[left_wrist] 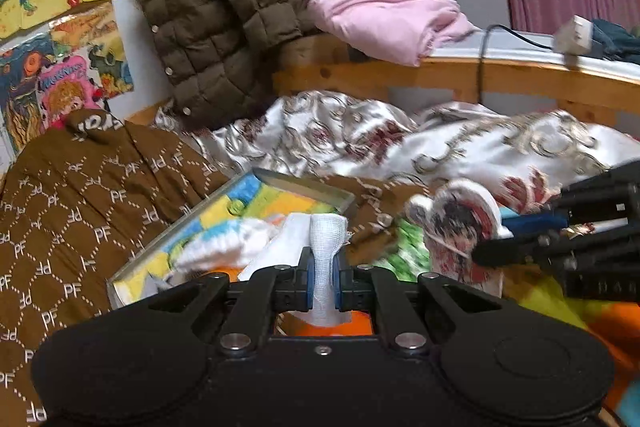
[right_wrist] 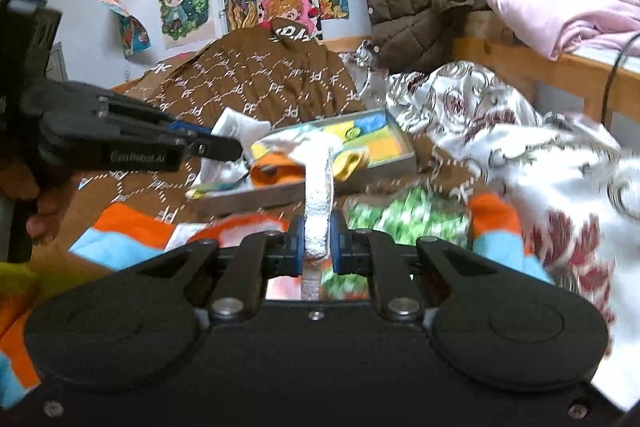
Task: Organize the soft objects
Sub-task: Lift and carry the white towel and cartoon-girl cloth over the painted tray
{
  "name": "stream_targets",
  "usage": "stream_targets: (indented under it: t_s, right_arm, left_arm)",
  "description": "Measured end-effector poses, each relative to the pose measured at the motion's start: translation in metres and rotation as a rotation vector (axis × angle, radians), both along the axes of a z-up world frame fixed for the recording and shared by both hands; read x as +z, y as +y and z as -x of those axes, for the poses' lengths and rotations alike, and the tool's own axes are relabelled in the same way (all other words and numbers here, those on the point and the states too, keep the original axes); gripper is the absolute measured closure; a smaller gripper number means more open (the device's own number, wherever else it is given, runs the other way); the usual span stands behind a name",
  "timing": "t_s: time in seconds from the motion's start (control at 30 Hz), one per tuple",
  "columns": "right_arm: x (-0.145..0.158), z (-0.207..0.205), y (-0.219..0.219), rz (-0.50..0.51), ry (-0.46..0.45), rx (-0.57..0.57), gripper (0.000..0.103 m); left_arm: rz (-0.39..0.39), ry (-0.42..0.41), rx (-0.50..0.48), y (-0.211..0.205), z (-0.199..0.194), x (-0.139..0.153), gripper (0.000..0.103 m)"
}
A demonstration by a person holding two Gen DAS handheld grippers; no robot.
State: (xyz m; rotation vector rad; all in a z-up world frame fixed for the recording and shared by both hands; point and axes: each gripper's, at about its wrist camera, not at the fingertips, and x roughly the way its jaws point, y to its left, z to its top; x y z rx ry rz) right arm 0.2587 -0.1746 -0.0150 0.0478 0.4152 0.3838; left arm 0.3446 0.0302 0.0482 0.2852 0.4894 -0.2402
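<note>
My left gripper point(left_wrist: 323, 265) is shut on a strip of white gauze-like cloth point(left_wrist: 326, 227) that rises between its blue pads. From the right wrist view the same left gripper point(right_wrist: 236, 149) comes in from the left, with a white cloth point(right_wrist: 236, 127) at its tip. My right gripper point(right_wrist: 318, 231) is shut on a white terry cloth strip point(right_wrist: 318, 187). In the left wrist view the right gripper point(left_wrist: 482, 253) enters from the right, pinching a white piece with a dark red print point(left_wrist: 456, 223). I cannot tell whether both hold one cloth. An orange and blue soft item point(right_wrist: 120, 233) lies below.
A flat colourful framed picture point(right_wrist: 360, 135) lies on the brown PF-patterned quilt point(left_wrist: 60, 211). A shiny floral quilt point(left_wrist: 360, 139) is bunched behind it. A brown puffer jacket point(left_wrist: 216, 11) and pink cloth point(left_wrist: 392, 15) hang over the wooden bed rail point(left_wrist: 440, 75). Drawings cover the wall.
</note>
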Motion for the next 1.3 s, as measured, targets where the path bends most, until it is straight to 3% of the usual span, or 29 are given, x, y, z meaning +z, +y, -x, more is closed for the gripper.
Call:
stream_targets:
  t_s: [0.27,0.43,0.73,0.97,1.3]
  right_arm:
    - [0.036,-0.095,0.026,0.131,-0.043,0.019,0.096]
    - [0.041,-0.151,0.051,0.226,-0.063,0.012,0.096]
    - [0.015,-0.219,0.098,0.312,-0.045,0.013,0.096]
    - [-0.017,-0.245,0.125,0.373,-0.022,-0.021,0.096]
    - [-0.044,-0.275,0.127,0.355,0.024,-0.031,0.096]
  left_arm:
    - [0.007,-0.086,0.122,0.025,-0.054,-0.006,0.094]
    - [0.055,-0.088,0.215,0.052,-0.091,-0.015,0.094]
    - [0.108,-0.062,0.269,0.07,-0.143,-0.039,0.094]
    - [0.109,-0.034,0.259,0.067,-0.151,-0.064,0.094]
    - [0.157,-0.013,0.286,0.073,-0.167,-0.077,0.094]
